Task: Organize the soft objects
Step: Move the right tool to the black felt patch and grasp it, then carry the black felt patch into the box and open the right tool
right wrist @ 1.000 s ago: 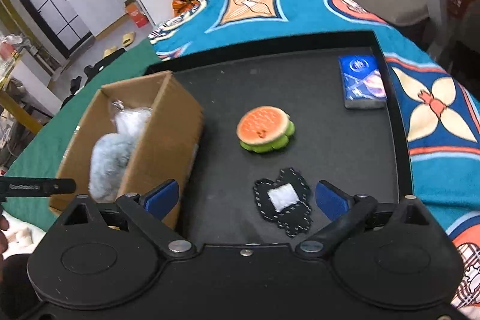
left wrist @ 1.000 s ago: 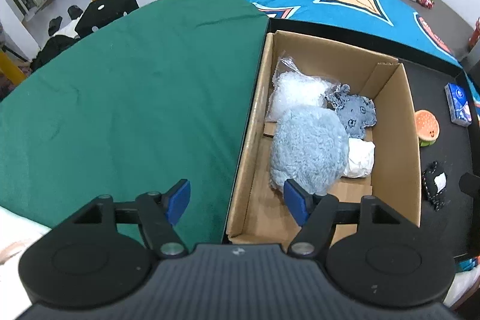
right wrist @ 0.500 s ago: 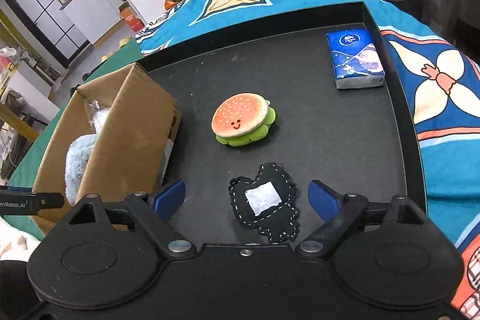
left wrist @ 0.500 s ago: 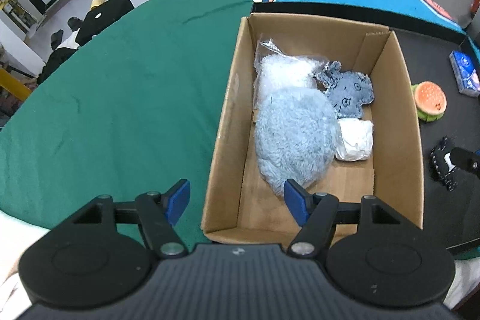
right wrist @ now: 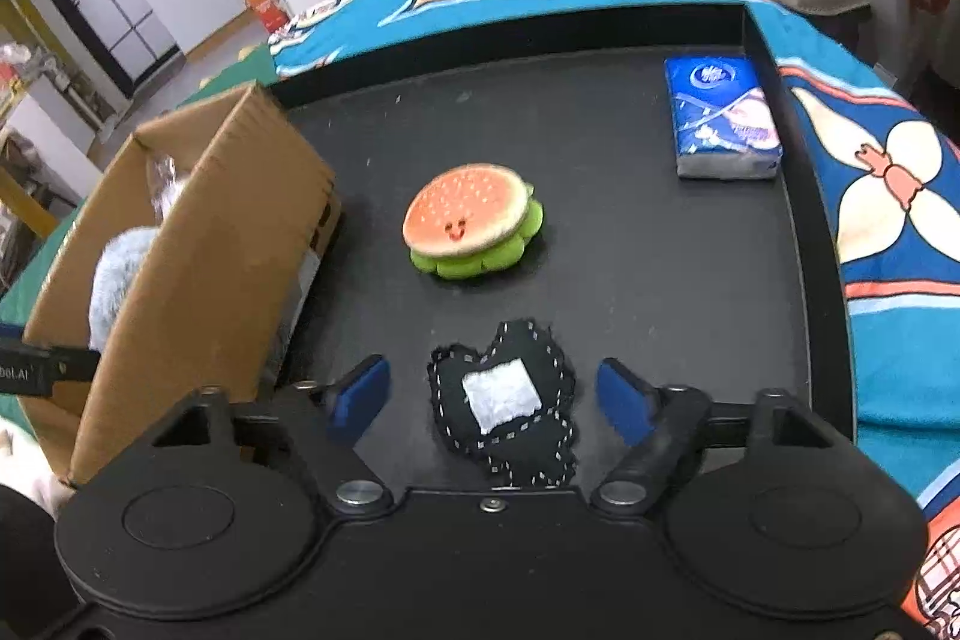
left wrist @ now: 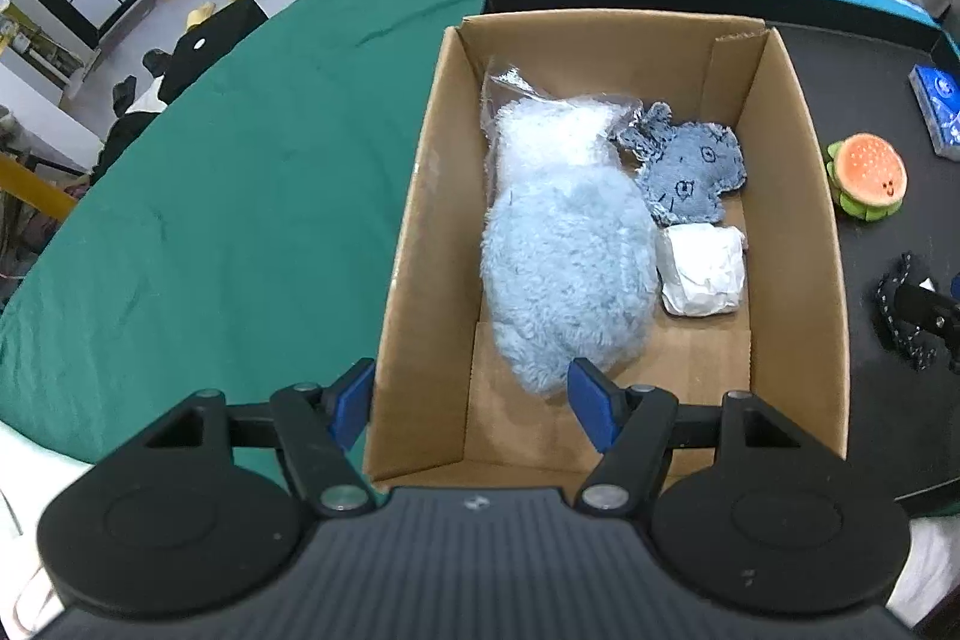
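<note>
A flat black fabric plush with white running stitches and a white square patch (right wrist: 507,403) lies on the black tray (right wrist: 660,280) that rests on the table, directly between the spread blue pads of the right gripper (right wrist: 492,397). The pads stand on either side of it and nothing is pinched yet. It is judged to be light, limp and easily squashed, with no risk of breakage. A hold across its padded middle, over the white patch, is likely to be firmer than one on the thin stitched edge, which could fold and slip out of the pads.

Just beyond it on the tray sits a round plush hamburger with an orange smiling bun and green lettuce rim (right wrist: 471,220), thicker and springy, best taken across its sides. A blue plastic-wrapped tissue pack (right wrist: 720,118) lies near the tray's far right corner; its film is probably slicker.

The left gripper (left wrist: 471,403) is held wide apart and empty above the near end of the open brown cardboard box (left wrist: 798,196). Inside are a large fluffy pale-blue plush (left wrist: 570,274), a white fluffy item in a clear bag (left wrist: 552,130), a grey-blue flat plush (left wrist: 690,172) and a small white wrapped bundle (left wrist: 702,271). Bare cardboard shows at the near end of the floor.
</note>
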`<state>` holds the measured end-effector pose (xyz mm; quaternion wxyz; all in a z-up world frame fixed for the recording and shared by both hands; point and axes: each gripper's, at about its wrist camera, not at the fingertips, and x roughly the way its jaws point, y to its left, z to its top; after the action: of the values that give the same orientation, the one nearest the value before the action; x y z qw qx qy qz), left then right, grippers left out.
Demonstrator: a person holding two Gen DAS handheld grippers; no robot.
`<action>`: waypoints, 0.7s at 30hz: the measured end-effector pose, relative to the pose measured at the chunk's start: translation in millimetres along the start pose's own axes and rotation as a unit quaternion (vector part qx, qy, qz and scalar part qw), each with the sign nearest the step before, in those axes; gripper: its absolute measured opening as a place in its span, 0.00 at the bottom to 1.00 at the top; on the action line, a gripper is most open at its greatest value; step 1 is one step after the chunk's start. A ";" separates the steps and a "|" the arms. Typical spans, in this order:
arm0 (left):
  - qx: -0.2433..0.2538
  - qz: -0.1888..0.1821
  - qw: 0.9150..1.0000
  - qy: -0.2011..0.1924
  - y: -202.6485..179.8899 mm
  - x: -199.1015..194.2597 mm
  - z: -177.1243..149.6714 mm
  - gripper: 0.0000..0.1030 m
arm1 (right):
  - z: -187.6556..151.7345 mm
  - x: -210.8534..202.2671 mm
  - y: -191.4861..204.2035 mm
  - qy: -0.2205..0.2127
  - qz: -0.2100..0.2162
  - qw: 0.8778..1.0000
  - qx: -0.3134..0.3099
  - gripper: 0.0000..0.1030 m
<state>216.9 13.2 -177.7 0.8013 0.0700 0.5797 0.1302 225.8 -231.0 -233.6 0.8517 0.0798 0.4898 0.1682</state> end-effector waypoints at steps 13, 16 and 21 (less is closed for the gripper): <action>-0.004 0.005 1.000 0.000 3.6 -6.8 -6.3 0.66 | -6.4 -6.2 -13.5 0.024 -0.015 0.999 0.020 0.33; -0.008 0.002 1.000 -0.003 7.0 -8.6 -6.4 0.66 | -3.0 -12.4 -11.6 0.014 -0.018 1.000 0.018 0.33; -0.015 -0.001 1.000 -0.010 12.4 -12.4 -7.8 0.66 | -2.6 -25.6 -13.2 0.002 -0.017 1.000 0.024 0.33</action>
<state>204.3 21.2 -165.6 0.8081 0.0587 0.5698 0.1372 214.5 -252.7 -218.2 0.8512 0.0916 0.4971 0.1415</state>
